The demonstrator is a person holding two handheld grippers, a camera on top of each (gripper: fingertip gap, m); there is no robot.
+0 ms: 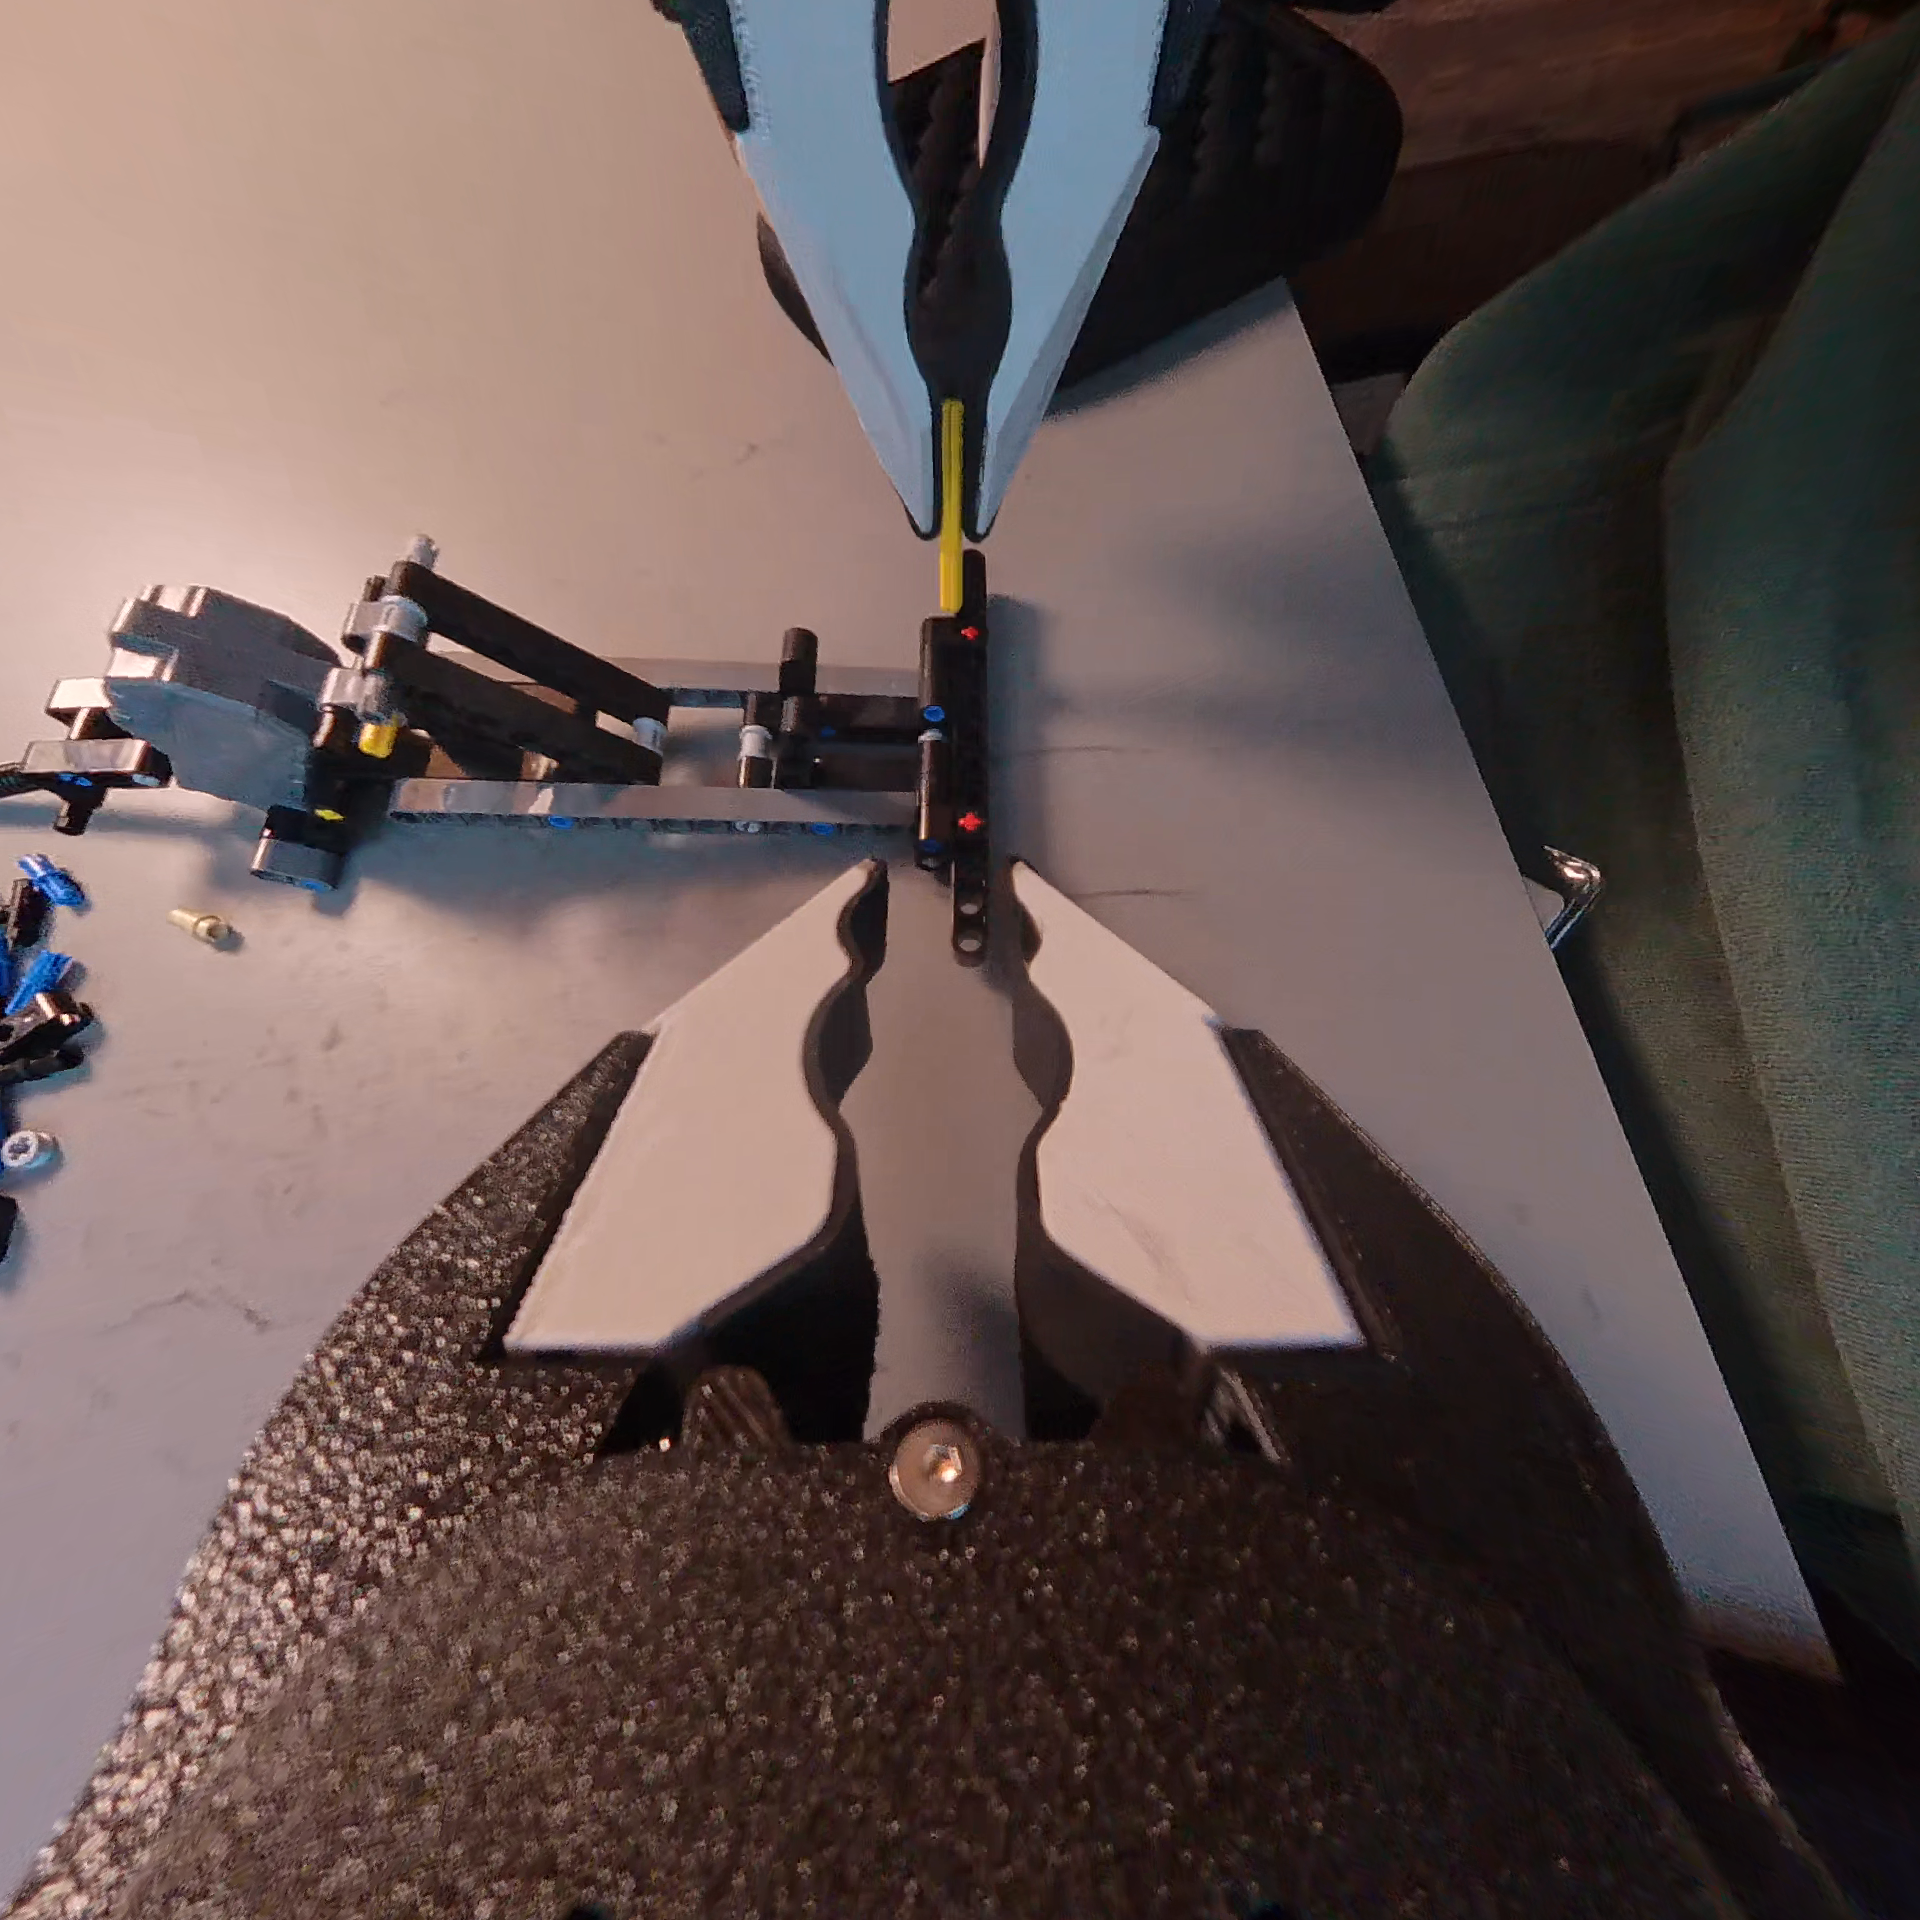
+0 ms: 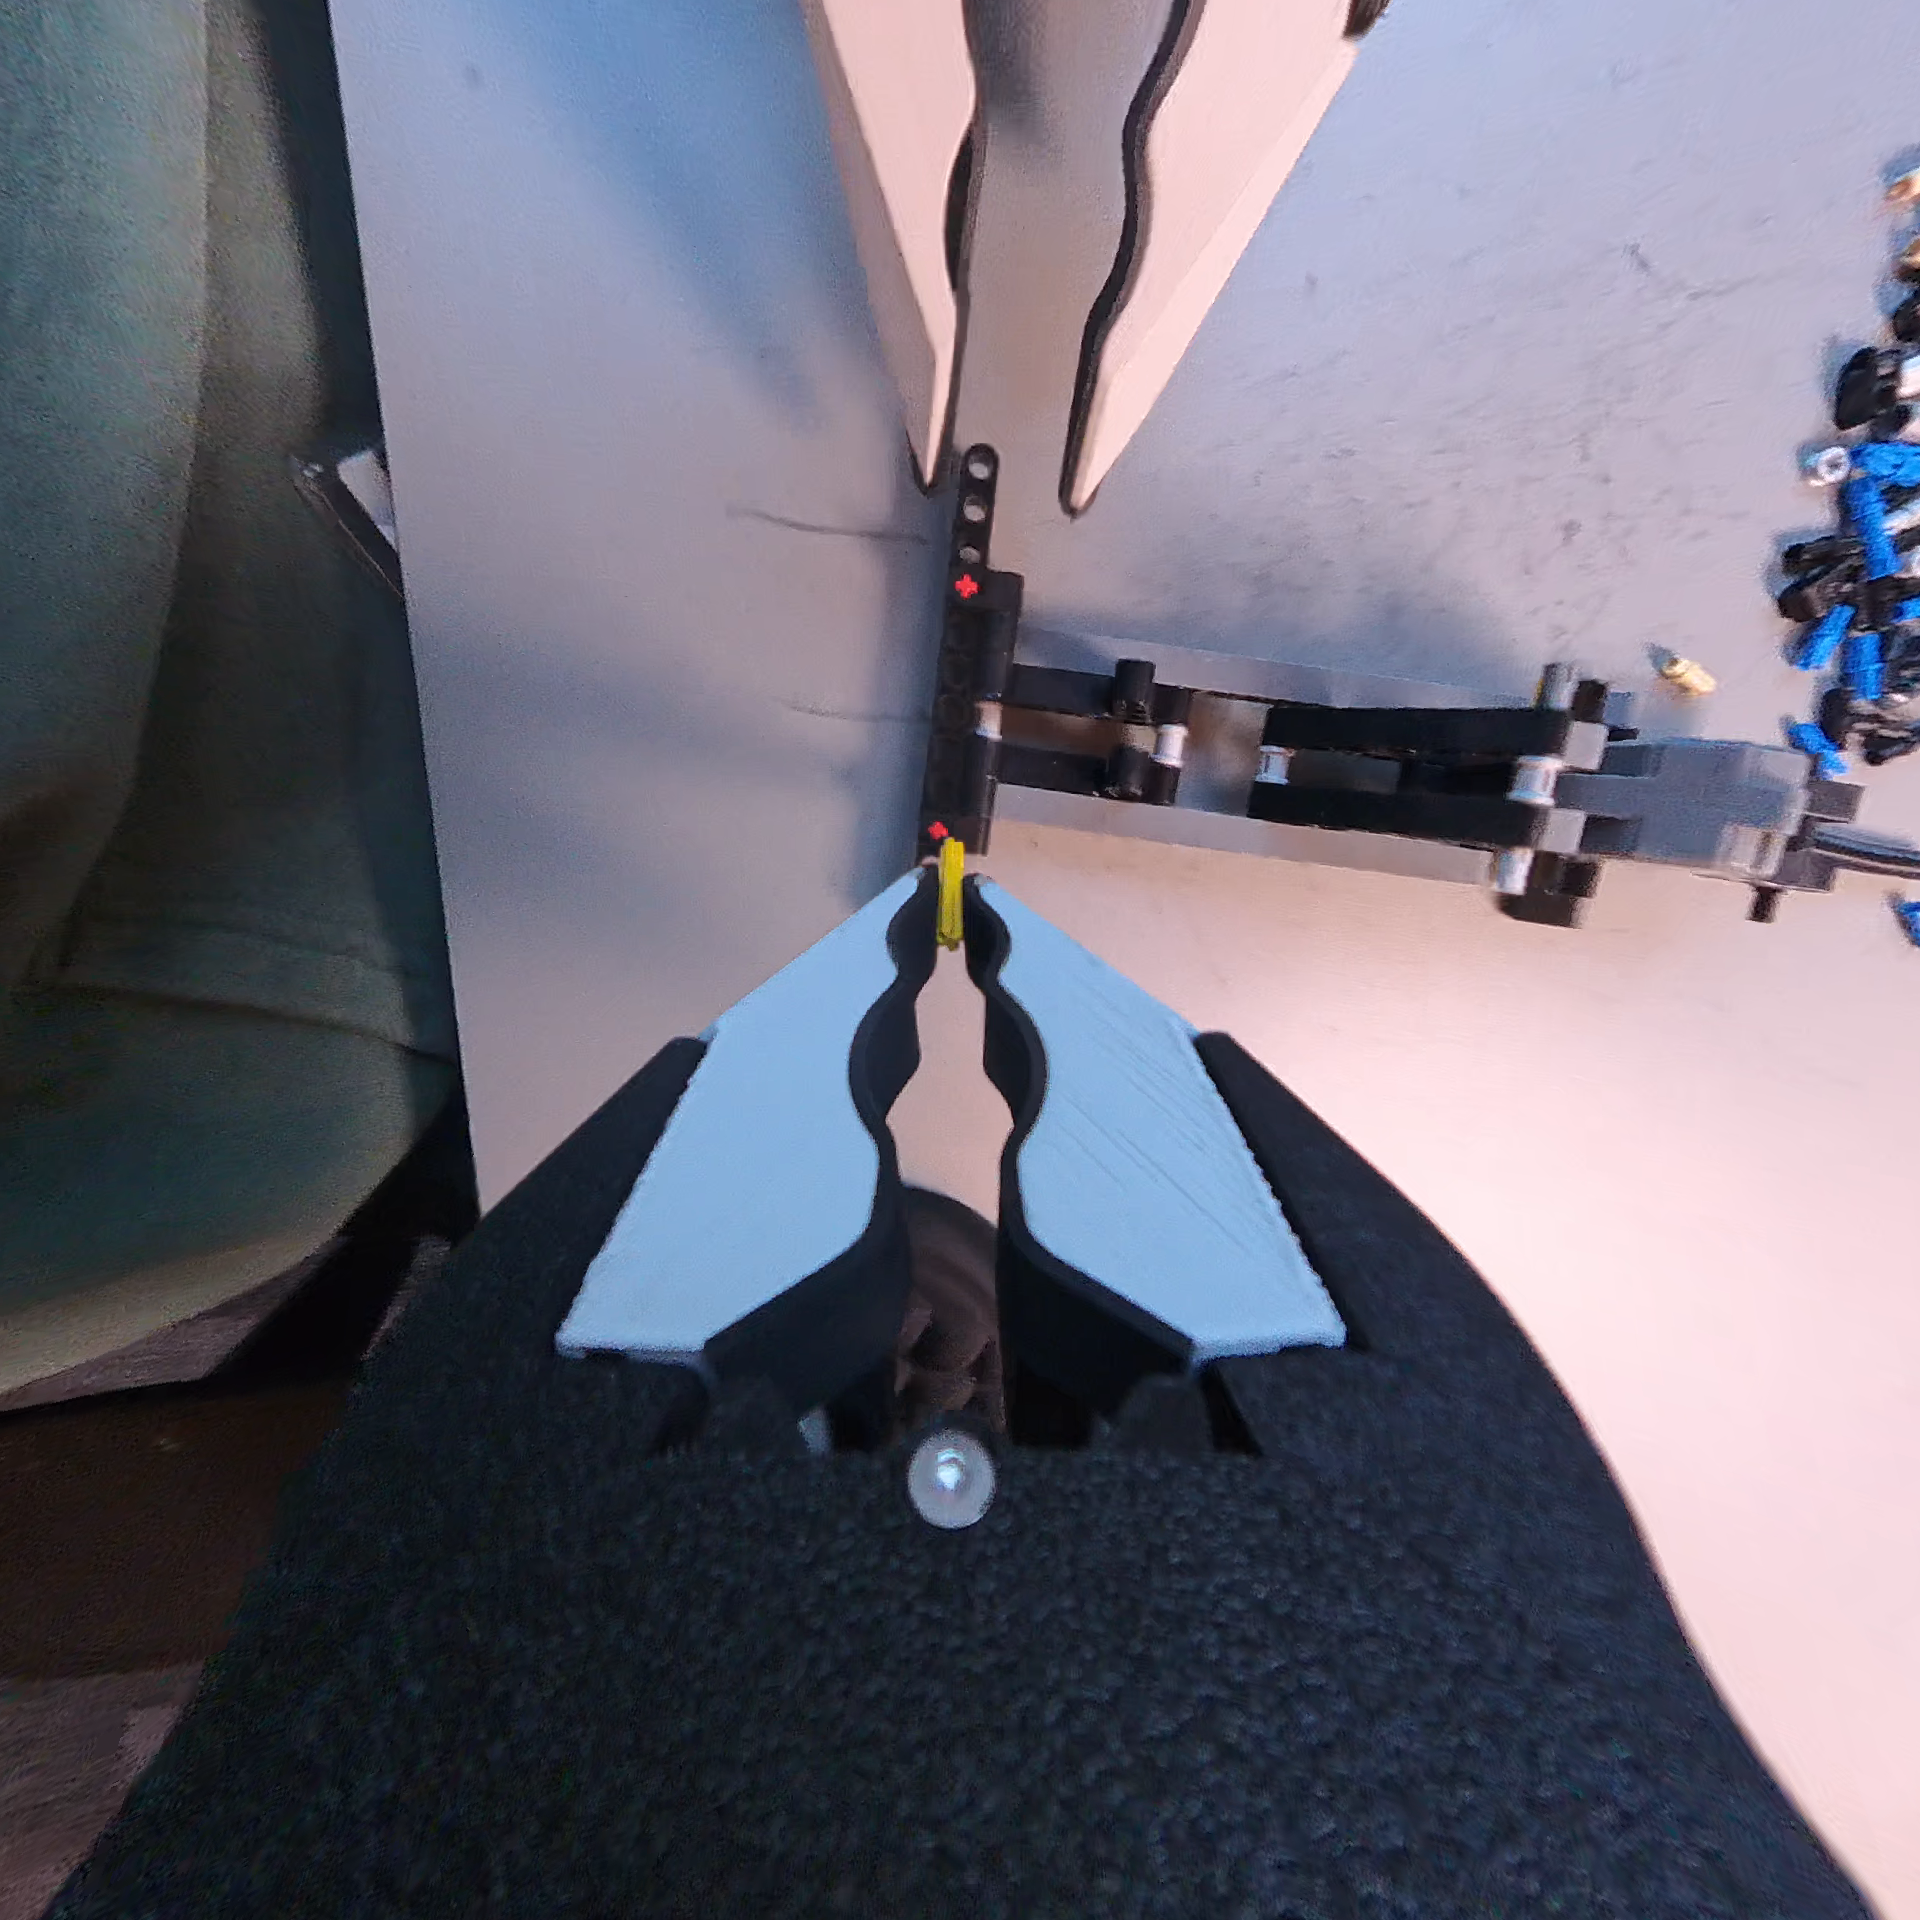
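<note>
A black and grey building-brick assembly lies on the white table. Its black cross beam carries red axle ends. My left gripper is open, with the holed end of that beam lying between its fingers without touching them. My right gripper comes from the opposite side, shut on a thin yellow axle whose tip is at the beam's other end. In the right wrist view, my right gripper pinches the yellow axle against the beam, and the left gripper stands open around the beam's far end.
Loose blue and black pieces lie in a heap past the assembly's far end, also seen in the right wrist view. A small tan pin and a silver screw lie nearby. The table edge runs beside green fabric. One gripper's finger ends stand about 8 cm off the other's.
</note>
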